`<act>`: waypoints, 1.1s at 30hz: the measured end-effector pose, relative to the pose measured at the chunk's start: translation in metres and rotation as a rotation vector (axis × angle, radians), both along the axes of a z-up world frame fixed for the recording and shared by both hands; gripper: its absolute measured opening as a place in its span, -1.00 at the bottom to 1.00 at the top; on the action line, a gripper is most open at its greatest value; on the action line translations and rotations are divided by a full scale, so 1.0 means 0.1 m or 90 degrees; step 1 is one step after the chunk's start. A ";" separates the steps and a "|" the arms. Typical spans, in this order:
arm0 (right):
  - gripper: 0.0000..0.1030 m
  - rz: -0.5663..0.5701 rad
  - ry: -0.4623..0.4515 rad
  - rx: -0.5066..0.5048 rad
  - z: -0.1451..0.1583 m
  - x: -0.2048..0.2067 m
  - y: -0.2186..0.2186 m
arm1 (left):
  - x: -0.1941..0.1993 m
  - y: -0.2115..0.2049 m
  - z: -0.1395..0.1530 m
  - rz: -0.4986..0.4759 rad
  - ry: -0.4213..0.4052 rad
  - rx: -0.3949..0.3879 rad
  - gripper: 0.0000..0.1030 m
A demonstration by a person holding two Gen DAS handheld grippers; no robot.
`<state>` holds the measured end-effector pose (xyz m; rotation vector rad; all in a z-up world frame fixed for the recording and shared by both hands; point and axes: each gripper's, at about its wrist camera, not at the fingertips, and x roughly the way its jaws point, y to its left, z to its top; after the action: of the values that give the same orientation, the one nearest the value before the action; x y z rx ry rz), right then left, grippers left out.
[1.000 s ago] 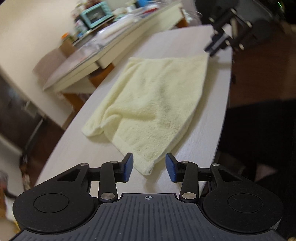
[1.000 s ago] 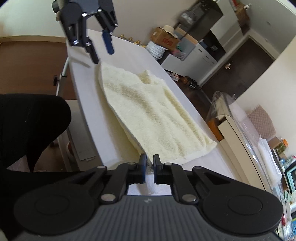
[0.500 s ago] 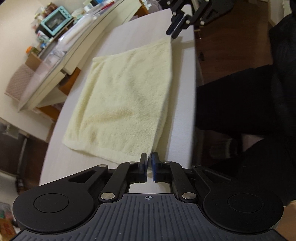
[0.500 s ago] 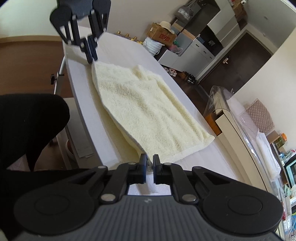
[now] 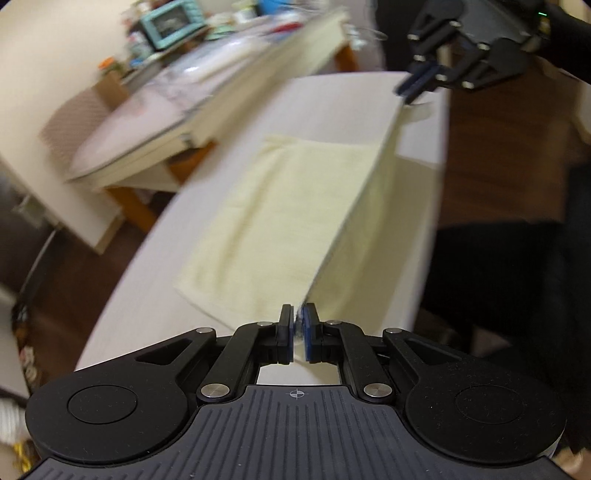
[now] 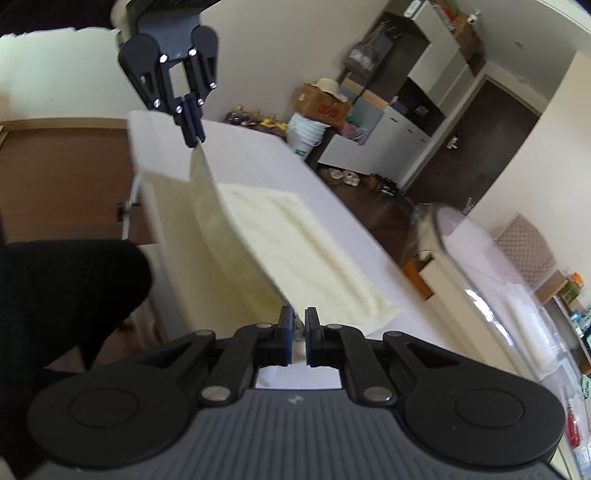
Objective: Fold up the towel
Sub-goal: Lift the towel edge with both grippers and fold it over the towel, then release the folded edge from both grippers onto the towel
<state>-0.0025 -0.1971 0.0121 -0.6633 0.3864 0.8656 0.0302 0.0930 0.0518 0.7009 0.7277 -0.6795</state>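
A pale yellow towel (image 5: 288,206) lies on a white table (image 5: 159,266). Its near long edge is lifted off the surface and stretched taut between both grippers. My left gripper (image 5: 298,314) is shut on one near corner of the towel. In the same view the right gripper (image 5: 406,90) pinches the other corner at the far end. In the right wrist view my right gripper (image 6: 299,317) is shut on its corner of the towel (image 6: 295,251), and the left gripper (image 6: 194,138) holds the far corner raised. The far half of the towel stays flat on the table (image 6: 258,162).
A second table (image 5: 155,122) with a teal toaster oven (image 5: 171,22) and clutter stands beyond the white one. A black chair (image 6: 70,284) sits at the table's near side. Cabinets (image 6: 391,136), a cardboard box (image 6: 321,105) and a white bucket (image 6: 308,136) line the far wall.
The left gripper closed on the towel's corner. Both grippers then rose together, lifting the near edge of the towel off the table and pulling it taut.
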 end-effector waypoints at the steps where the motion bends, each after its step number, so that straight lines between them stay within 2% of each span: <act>1: -0.86 -0.008 0.007 0.008 0.01 0.16 0.01 | 0.07 0.00 0.01 0.011 -0.007 -0.004 -0.89; 6: -0.86 -0.050 0.037 0.039 -0.06 0.79 0.05 | 0.60 0.01 -0.06 0.072 -0.025 -0.019 -0.89; 11: -0.86 -0.083 0.070 0.053 -0.23 1.38 0.17 | 1.08 0.08 -0.19 0.119 -0.009 -0.043 -0.89; 16: -0.86 -0.106 0.110 0.053 -0.44 1.74 0.21 | 1.43 0.15 -0.38 0.149 0.014 -0.059 -0.89; 18: -0.86 -0.113 0.122 0.052 -0.51 1.82 0.22 | 1.52 0.18 -0.45 0.160 0.023 -0.069 -0.89; 22: -0.85 -0.126 0.139 0.044 -0.65 1.90 0.24 | 1.55 0.17 -0.57 0.164 0.035 -0.056 -0.88; 26: -0.83 -0.147 0.139 0.051 -0.75 1.94 0.23 | 1.53 0.17 -0.63 0.168 0.025 -0.054 -0.80; 28: -0.70 -0.156 0.134 0.057 -0.79 1.96 0.23 | 1.53 0.18 -0.64 0.176 0.018 -0.055 -0.70; 29: -0.51 -0.169 0.123 0.061 -0.80 1.97 0.22 | 1.54 0.19 -0.64 0.180 0.015 -0.055 -0.62; 30: -0.45 -0.177 0.123 0.065 -0.79 1.97 0.21 | 1.53 0.20 -0.64 0.187 0.012 -0.056 -0.55; 33: -0.45 -0.203 0.117 0.098 -0.72 1.93 0.14 | 1.51 0.26 -0.61 0.207 0.007 -0.064 -0.49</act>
<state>0.1908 -0.1831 -0.0602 -0.3670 0.5675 0.6446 0.1808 0.1186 -0.0096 0.4725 0.7912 -0.4190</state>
